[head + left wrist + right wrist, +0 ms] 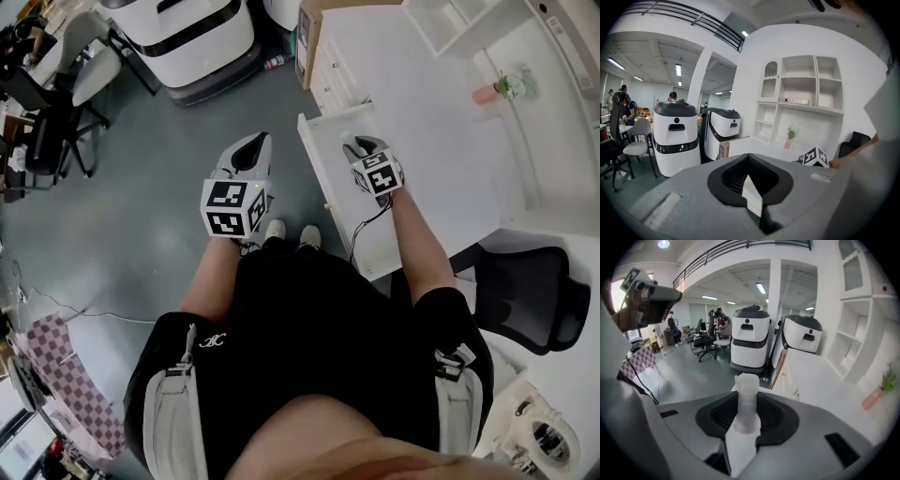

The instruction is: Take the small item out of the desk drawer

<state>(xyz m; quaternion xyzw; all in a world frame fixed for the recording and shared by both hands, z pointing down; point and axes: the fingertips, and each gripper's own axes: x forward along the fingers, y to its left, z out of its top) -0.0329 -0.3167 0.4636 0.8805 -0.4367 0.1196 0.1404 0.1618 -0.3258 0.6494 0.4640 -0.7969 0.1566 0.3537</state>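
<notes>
The right gripper (746, 423) is clamped on the item (746, 399), a small, pale, translucent, bottle-shaped piece held above the open drawer (315, 171). It is probably light, rigid and smooth, so grip it mid-body. The left gripper (751, 188) is closed and empty.

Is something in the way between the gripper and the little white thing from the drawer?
No, nothing is. The right hand-held gripper already has the small white item pinched between its jaws, over the open drawer. Nothing visible blocks it from coming away.
</notes>
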